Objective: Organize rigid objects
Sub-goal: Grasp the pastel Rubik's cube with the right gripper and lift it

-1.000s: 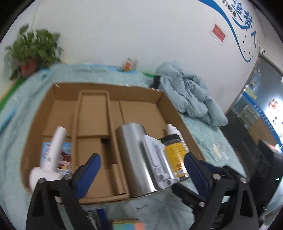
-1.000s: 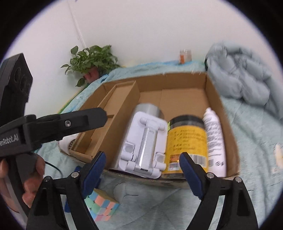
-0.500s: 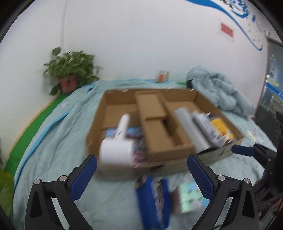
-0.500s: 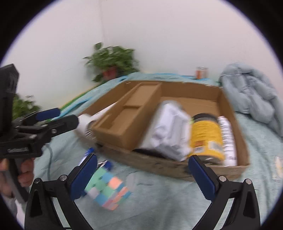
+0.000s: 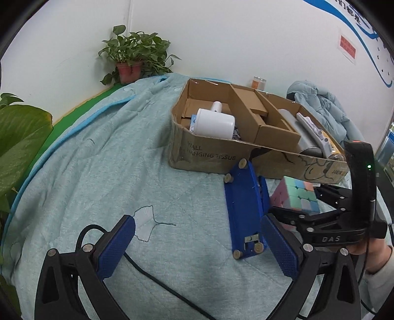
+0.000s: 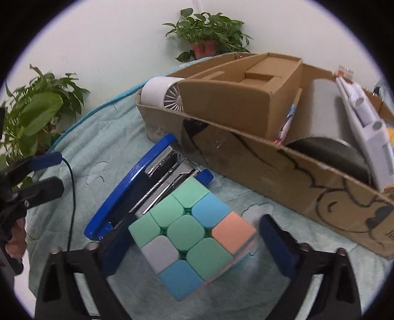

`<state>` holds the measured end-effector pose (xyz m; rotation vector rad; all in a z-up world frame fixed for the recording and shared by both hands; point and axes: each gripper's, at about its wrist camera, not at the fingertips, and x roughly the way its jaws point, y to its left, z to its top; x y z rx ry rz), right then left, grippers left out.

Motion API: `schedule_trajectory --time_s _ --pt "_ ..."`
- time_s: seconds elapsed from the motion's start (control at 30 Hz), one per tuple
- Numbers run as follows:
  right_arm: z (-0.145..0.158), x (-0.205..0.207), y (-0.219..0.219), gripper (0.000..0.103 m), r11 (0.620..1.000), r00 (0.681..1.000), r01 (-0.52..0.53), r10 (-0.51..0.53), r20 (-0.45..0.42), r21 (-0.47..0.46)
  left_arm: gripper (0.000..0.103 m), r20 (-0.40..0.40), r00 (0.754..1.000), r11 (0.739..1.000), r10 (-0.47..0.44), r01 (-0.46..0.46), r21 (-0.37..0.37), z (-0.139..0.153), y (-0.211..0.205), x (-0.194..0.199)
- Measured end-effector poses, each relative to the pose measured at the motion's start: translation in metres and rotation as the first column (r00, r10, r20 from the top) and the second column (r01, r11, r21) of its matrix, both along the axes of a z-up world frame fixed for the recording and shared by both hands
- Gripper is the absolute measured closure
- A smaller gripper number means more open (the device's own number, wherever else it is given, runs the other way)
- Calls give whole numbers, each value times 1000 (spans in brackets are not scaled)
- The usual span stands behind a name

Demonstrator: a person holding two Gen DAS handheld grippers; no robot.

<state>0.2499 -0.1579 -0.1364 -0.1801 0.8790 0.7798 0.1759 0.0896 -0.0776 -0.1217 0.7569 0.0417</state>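
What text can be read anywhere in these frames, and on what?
"WALL HANGING TISSUE": cardboard box front wall.
"DAS": right gripper body.
Blue wall lettering: cut off, unreadable.
Red wall sign: too small.
Box corner label: too small.

The wall (image 5: pixel 221 37) is plain white, with a blue painted curve (image 5: pixel 364 41) and a small red notice (image 5: pixel 347 46) at upper right. A pale teal quilt (image 5: pixel 98 177) with leaf prints covers the surface, edged by a green strip (image 5: pixel 73 110). A potted plant (image 5: pixel 134 59) stands at the wall; larger leaves (image 5: pixel 19 137) intrude at left. A light-blue jacket (image 5: pixel 320 103) lies crumpled at right.
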Motion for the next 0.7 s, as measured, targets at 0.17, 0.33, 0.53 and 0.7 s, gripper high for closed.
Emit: schedule_trajectory --time_s 0.17,0.33,0.53,0.7 --pt "-3 -19 -12 23 998 998 56 -56 21 -1 1 2 999 998 -42 42 -46 11 -23 3" --pt "-2 -31 -48 23 982 982 188 -188 -7 -12 1 -7 986 983 -165 164 -82 16 -62 7" --pt "-6 -58 -80 22 946 948 311 -315 -40 -91 1 -67 921 892 -384 351 -284 5 -109 23" --pt "2 -86 -94 22 981 980 193 -192 -53 14 1 -135 884 858 -448 382 -344 -9 -134 31"
